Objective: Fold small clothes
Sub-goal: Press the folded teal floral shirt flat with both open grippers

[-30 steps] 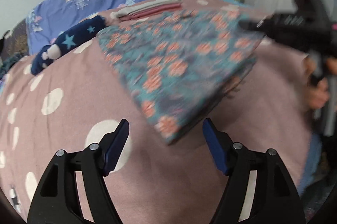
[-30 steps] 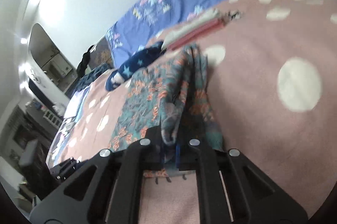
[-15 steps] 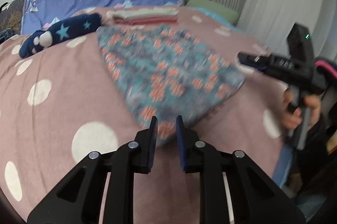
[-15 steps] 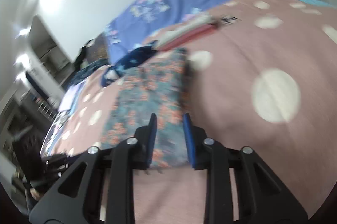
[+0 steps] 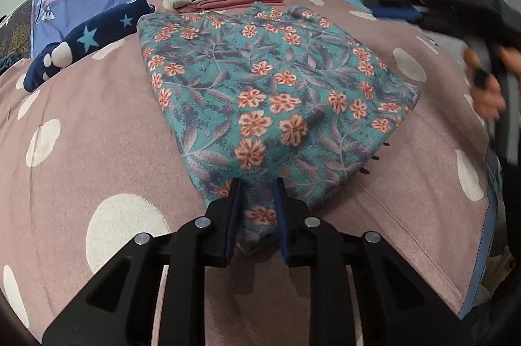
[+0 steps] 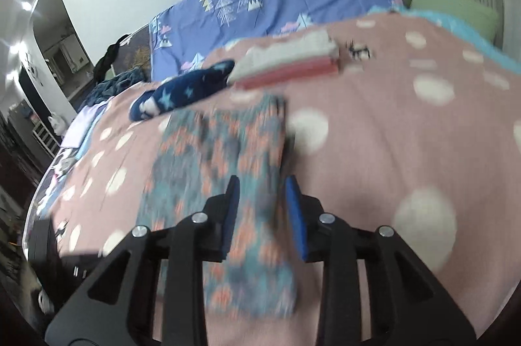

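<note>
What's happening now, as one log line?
left gripper: jaws just been closing, pinching floral cloth near corner | right gripper: jaws just been opening, empty | floral cloth: folded, on bed

Motion blur is smearing the teal floral folded garment (image 6: 224,157) in the right wrist view; the right hand-held gripper (image 5: 394,6) is blurring at the left view's edge.

Both wrist cameras are looking down closely across the bed (image 5: 81,150), sharing the floral garment (image 5: 270,92) (image 6: 224,150).
</note>
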### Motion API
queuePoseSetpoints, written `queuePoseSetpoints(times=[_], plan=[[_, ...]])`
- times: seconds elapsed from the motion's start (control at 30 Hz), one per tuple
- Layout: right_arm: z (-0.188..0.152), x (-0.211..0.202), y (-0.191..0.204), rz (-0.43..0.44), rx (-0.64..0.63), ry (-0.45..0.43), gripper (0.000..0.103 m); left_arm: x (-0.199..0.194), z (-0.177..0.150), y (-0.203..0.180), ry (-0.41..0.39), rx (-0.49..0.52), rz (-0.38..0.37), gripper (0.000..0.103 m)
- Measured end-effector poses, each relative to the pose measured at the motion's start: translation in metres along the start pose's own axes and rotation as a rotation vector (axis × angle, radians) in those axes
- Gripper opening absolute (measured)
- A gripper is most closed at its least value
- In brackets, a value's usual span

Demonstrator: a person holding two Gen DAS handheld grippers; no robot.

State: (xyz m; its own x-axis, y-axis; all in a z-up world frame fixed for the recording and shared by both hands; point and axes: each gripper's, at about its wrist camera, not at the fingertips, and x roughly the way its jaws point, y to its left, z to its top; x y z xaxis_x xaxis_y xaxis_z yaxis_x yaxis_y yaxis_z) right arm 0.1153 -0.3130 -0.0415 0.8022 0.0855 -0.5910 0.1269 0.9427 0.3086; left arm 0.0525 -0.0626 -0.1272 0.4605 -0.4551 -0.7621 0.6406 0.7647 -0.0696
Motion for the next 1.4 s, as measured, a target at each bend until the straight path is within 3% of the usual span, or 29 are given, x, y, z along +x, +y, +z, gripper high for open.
queuePoseSetpoints(times=[0.17,0.33,0.37,0.4,0.47,0.53,0.67,0.73,0.8,0.87,0.93,0.97,1.0,1.03,1.07,1.1,1.23,1.3,1.4], plan=[[0.059,0.074,-0.008,-0.005,-0.008,0.073,0.035,-0.002,-0.003,0.003,-0.011,-0.024,-0.058,0.032],[0.087,0.147,-0.003,-0.026,-0.059,0.180,0.035,0.000,-0.003,-0.004,-0.016,0.011,-0.026,0.034],[0.088,0.161,0.003,-0.056,-0.087,0.223,0.027,0.000,-0.003,-0.004,-0.016,0.011,-0.028,0.034],[0.088,0.170,0.007,-0.086,-0.111,0.254,0.001,-0.001,-0.003,-0.002,-0.017,0.006,-0.034,0.034],[0.081,0.172,0.015,-0.158,-0.162,0.265,0.002,-0.001,-0.003,0.001,-0.017,-0.007,-0.060,0.037],[0.082,0.166,0.015,-0.194,-0.197,0.201,0.002,-0.001,-0.003,0.005,-0.018,-0.019,-0.099,0.042],[0.084,0.177,-0.028,-0.254,-0.060,0.187,0.000,-0.001,-0.003,0.003,-0.019,-0.004,-0.114,0.049],[0.083,0.167,-0.034,-0.206,-0.040,0.161,0.002,-0.001,-0.003,0.000,-0.020,0.006,-0.103,0.049],[0.079,0.141,-0.032,-0.095,-0.008,0.124,0.002,-0.001,-0.003,0.001,-0.019,0.006,-0.104,0.049],[0.067,0.105,-0.013,0.037,-0.057,0.082,0.003,-0.001,-0.003,0.002,-0.020,0.002,-0.109,0.049],[0.047,0.084,0.010,0.140,-0.139,0.103,0.003,-0.001,-0.003,0.002,-0.021,0.006,-0.111,0.050],[0.037,0.081,0.016,0.150,-0.179,0.122,0.011,-0.001,-0.002,0.002,-0.021,0.007,-0.110,0.050],[0.026,0.082,0.020,0.143,-0.209,0.148,0.026,-0.001,-0.003,0.001,-0.022,0.008,-0.108,0.050],[0.015,0.088,0.020,0.097,-0.234,0.179,0.027,-0.001,-0.003,0.001,-0.023,0.011,-0.104,0.050],[0.003,0.101,0.011,-0.015,-0.261,0.204,0.023,-0.002,-0.003,-0.001,-0.026,0.016,-0.099,0.050],[-0.004,0.109,0.001,-0.040,-0.250,0.207,0.023,-0.002,-0.004,-0.001,-0.027,0.020,-0.097,0.050],[0.001,0.073,0.000,0.007,-0.126,0.110,0.025,-0.003,-0.005,-0.005,-0.028,0.036,-0.067,0.050],[0.003,0.052,0.008,0.077,-0.130,0.070,0.044,-0.005,-0.005,-0.009,-0.030,0.044,-0.042,0.051],[0.002,0.028,0.009,0.135,-0.127,0.059,0.052,-0.009,-0.005,-0.015,-0.031,0.043,-0.001,0.053]])
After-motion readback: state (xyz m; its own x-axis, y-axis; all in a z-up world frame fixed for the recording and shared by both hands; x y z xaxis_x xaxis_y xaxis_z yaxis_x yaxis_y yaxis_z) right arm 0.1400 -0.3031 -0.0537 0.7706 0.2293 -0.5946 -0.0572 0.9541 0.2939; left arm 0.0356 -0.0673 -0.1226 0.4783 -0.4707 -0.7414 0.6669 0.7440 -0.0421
